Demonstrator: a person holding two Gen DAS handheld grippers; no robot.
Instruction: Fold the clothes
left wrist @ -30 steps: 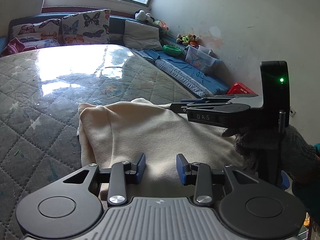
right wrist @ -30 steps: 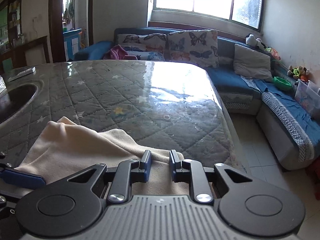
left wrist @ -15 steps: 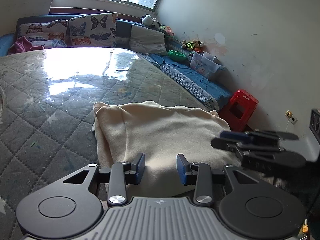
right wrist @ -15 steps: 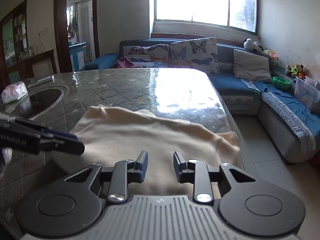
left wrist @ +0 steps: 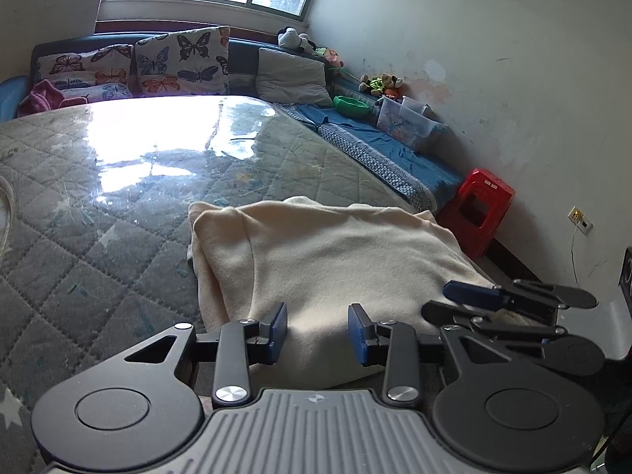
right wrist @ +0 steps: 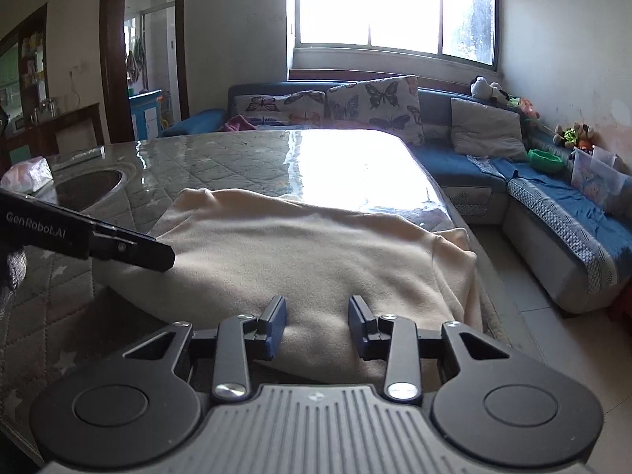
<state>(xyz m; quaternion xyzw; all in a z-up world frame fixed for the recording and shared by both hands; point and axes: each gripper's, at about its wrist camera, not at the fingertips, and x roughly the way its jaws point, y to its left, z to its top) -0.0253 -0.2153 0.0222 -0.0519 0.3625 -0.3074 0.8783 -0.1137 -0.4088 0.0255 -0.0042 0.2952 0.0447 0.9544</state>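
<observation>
a quilted grey table (left wrist: 98, 205) with a glossy clear cover fills most of both views, its far end washed out by glare from the window (right wrist: 395, 4). behind it runs a blue corner sofa (right wrist: 545, 197) with butterfly cushions (left wrist: 181, 59), and a red plastic stool (left wrist: 480, 207) stands by the white wall.

a cream garment (left wrist: 328, 252) lies folded on the near right corner of the table, a broad rectangle whose long side runs across the right wrist view, from the left gripper's side to the table's right edge. one folded edge faces the far end of the table, and its right end droops a little over the table's side (right wrist: 462, 272).

the left gripper (left wrist: 318, 331) hovers at the garment's near edge, fingers spread with nothing between them. the right gripper (right wrist: 318, 326) sits just beside it at the same near edge, likewise spread and empty, the cloth showing through the gap.
</observation>
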